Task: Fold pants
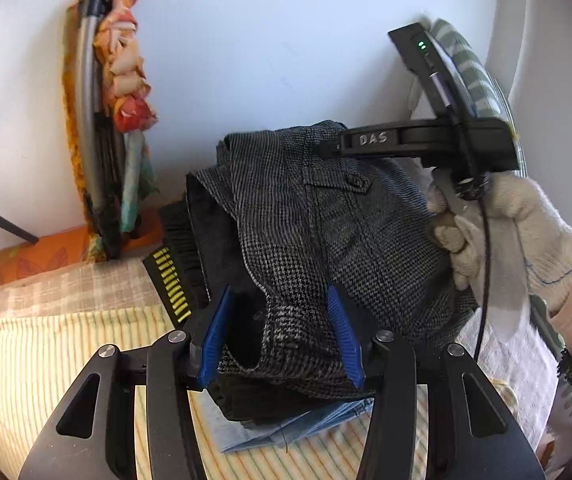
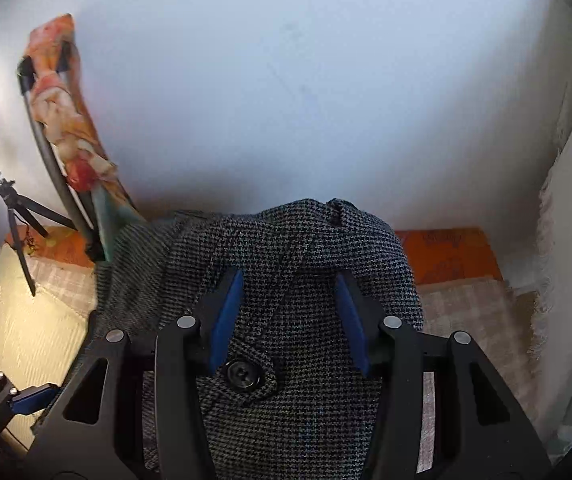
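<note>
A white wall (image 1: 245, 40) is filling the upper half of both wrist views. Below it, a bed with a pale striped cover (image 1: 45, 360) is spreading across the lower left of the left wrist frame, with an orange patterned strip (image 2: 450, 256) lying along the foot of the wall.

The pants (image 1: 326, 220), grey houndstooth with a black lining, are sitting bunched in a heap in the centre of both frames, resting on the striped cover and partly over a folded light blue cloth (image 1: 286, 424) at the lower centre of the left wrist view. A buttoned pocket flap is showing on the upper face of the heap.

At the upper left of both frames, a folded frame draped in orange floral fabric (image 1: 121, 80) is leaning against the wall. A small tripod (image 2: 17, 216) carrying a lit lamp is standing at the left edge of the right wrist view.

The left gripper (image 1: 281, 336) is sitting about half open at the lower centre, with a fold of the pants lying between its blue pads; whether they are pressing on it I cannot tell.

The right gripper (image 2: 290, 320) is likewise about half open, with the cloth and a black button (image 2: 241, 374) between its fingers. In the left wrist view a gloved hand (image 1: 498, 232) is holding it at the right.
</note>
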Action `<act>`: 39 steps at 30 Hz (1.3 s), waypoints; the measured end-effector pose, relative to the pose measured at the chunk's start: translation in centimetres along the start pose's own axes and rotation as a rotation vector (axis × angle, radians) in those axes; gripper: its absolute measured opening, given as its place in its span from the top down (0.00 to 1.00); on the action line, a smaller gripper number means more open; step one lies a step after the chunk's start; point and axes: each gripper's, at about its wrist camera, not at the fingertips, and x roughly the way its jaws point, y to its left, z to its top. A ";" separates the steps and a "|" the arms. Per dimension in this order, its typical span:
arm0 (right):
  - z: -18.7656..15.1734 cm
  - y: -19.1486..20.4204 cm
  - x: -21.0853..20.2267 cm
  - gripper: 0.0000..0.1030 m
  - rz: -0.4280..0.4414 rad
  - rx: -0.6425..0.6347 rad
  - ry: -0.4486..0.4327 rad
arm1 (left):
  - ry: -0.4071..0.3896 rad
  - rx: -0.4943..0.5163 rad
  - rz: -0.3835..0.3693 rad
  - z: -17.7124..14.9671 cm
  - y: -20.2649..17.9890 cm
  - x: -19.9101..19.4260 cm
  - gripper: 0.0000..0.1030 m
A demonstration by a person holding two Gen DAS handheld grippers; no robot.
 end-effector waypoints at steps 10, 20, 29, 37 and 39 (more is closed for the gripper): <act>-1.2 0.6 -5.8 0.47 -0.024 0.020 -0.052 | 0.002 -0.023 -0.027 0.5 -0.3 -3.4 0.47; -5.0 3.1 -16.0 0.30 -0.069 0.030 -0.098 | -0.058 -0.029 -0.044 -0.2 -1.2 -11.1 0.30; -8.7 8.5 -25.2 0.18 -0.098 0.017 -0.161 | -0.130 -0.045 -0.047 -2.0 0.2 -19.2 0.22; -12.7 14.3 -31.1 0.07 -0.079 -0.001 -0.233 | -0.164 0.018 -0.019 -5.0 -0.1 -25.5 0.20; -13.6 15.5 -32.0 0.07 -0.079 -0.013 -0.245 | -0.175 0.028 -0.001 -5.9 0.0 -27.0 0.19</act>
